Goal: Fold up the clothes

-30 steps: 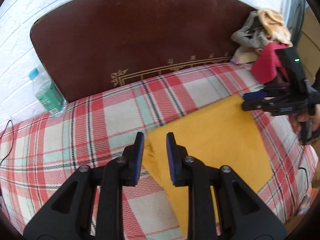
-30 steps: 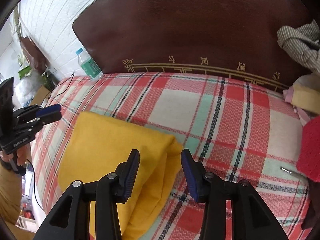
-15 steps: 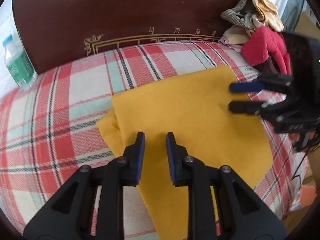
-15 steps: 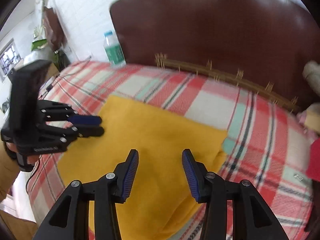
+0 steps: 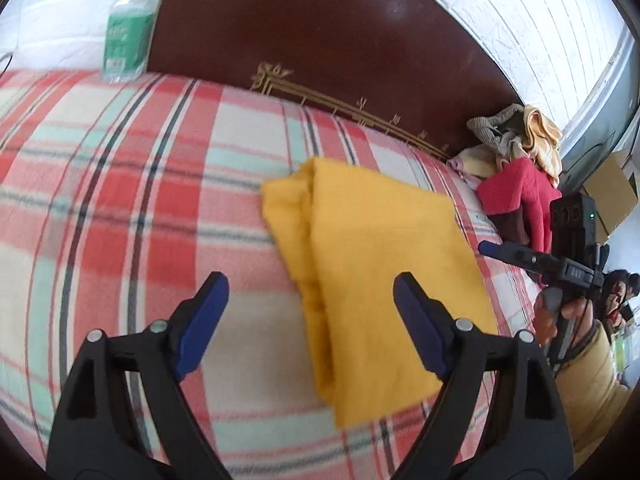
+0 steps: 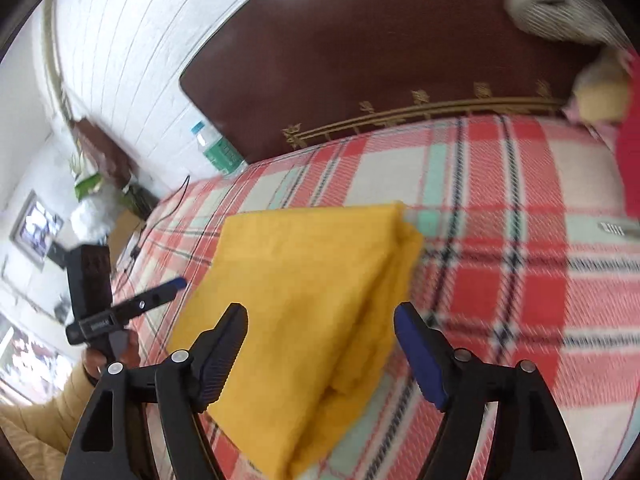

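A folded yellow garment (image 5: 380, 264) lies flat on the plaid bed cover (image 5: 120, 184). It also shows in the right wrist view (image 6: 304, 292). My left gripper (image 5: 310, 308) is open and empty, hovering over the garment's left folded edge. My right gripper (image 6: 320, 340) is open and empty above the garment's right edge. The right gripper also shows in the left wrist view (image 5: 520, 258), and the left gripper in the right wrist view (image 6: 152, 300). Neither touches the cloth.
A pile of clothes with a red garment (image 5: 520, 192) lies at the bed's right end. A green-labelled water bottle (image 5: 128, 32) stands at the dark headboard (image 5: 320, 40). A black cable (image 6: 160, 216) runs off the bed's left side.
Both grippers have opened wide. Both views have swung outward, the left one to the garment's left edge, the right one to its right edge. The garment lies folded as before.
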Motion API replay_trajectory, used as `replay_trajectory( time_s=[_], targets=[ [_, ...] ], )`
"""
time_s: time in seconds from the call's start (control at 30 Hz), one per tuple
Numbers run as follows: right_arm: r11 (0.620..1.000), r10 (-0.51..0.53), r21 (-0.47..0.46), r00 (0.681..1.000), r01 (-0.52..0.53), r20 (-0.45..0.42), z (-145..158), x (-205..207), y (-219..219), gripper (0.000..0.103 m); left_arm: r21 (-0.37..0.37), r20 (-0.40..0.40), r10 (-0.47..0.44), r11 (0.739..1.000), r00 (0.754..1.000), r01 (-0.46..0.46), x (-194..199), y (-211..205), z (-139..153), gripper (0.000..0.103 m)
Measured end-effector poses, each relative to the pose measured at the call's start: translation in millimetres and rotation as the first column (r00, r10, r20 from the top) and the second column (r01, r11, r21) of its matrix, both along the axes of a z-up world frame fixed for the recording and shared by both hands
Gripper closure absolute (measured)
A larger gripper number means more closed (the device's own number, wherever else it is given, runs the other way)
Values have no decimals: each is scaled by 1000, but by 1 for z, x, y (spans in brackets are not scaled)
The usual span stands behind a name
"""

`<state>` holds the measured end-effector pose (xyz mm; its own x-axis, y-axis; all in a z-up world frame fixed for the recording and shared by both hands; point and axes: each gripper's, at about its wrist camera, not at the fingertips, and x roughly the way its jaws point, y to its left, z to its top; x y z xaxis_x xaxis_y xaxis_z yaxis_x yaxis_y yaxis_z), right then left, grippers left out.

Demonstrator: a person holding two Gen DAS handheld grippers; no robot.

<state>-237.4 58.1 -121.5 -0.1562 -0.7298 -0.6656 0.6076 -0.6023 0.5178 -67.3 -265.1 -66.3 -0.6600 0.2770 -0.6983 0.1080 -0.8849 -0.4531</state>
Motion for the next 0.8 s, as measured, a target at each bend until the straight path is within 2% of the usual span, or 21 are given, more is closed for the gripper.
replay_trajectory(
  time_s=[0.13, 0.27, 0.4, 0.5, 0.67, 0.77, 0.8],
  targets=[
    [1000, -25, -11, 996, 26, 87, -21, -1, 15, 24, 26, 33, -55, 998, 998, 54, 10, 7, -9, 18],
    [1000, -11, -23, 994, 13, 111, -28, 6, 7, 24, 74, 28, -129, 989, 991, 127, 8, 23, -11, 18],
    [999, 1, -35, 992, 4, 124, -36, 11, -7, 23, 127, 59, -195, 974, 979, 187, -5, 39, -19, 18],
    [999, 3, -54, 990, 5, 138, -40, 12, -14, 21, 136, 58, -209, 970, 976, 200, -10, 46, -20, 15],
    [995, 3, -103, 984, 16, 177, -44, 10, -24, 21, 179, 83, -199, 967, 976, 182, -15, 45, -21, 15],
    [993, -5, -111, 983, 26, 184, -44, 10, -24, 25, 193, 104, -187, 967, 977, 165, -17, 44, -22, 48],
    [994, -12, -107, 983, 32, 181, -43, 11, -22, 29, 198, 111, -183, 967, 977, 159, -18, 44, -22, 51]
  ],
)
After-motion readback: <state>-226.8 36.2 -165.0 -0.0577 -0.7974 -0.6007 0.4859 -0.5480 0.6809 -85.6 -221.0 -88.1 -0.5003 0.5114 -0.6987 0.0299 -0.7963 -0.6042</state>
